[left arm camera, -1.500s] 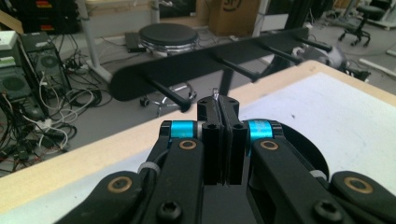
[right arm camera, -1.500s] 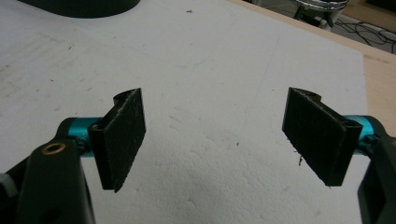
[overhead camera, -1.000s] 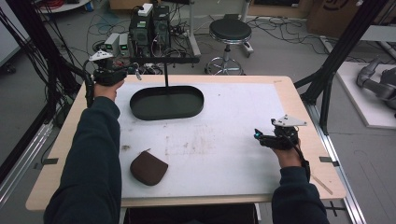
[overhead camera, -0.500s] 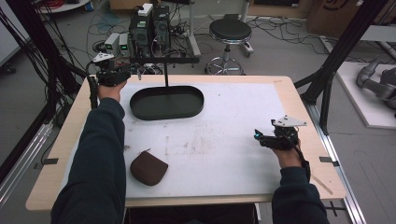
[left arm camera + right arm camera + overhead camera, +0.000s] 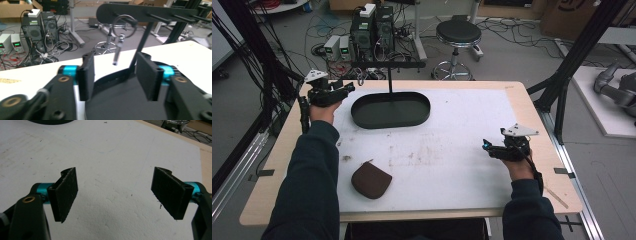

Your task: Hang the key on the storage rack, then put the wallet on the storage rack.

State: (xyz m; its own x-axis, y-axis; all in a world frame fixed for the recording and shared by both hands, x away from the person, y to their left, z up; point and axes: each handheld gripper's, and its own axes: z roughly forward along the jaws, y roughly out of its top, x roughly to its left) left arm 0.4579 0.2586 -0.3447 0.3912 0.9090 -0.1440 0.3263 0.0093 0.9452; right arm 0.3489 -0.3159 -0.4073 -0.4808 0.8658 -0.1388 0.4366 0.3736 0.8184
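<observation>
A black stand has an oval base (image 5: pixel 390 110) and a top bar with pegs (image 5: pixel 150 12). From one peg hangs a metal ring (image 5: pixel 124 25) with a small key (image 5: pixel 117 53) dangling below it. My left gripper (image 5: pixel 347 90) is at the base's left end and faces the stand. Its jaws (image 5: pixel 115 67) have just been opening and now stand apart, with the key hanging free beyond them and nothing pressed between the pads. My right gripper (image 5: pixel 487 146) rests over the white mat at the right, wide open (image 5: pixel 116 187) and holding nothing.
A brown pouch (image 5: pixel 371 180) lies on the white mat (image 5: pixel 462 135) near the front left. Behind the table are power supplies (image 5: pixel 337 47), computer cases, cables and a stool (image 5: pixel 458 32). Black frame posts stand on both sides.
The left gripper has drawn back a little from the stand's bar, lower and nearer the person. The right gripper has stayed put.
</observation>
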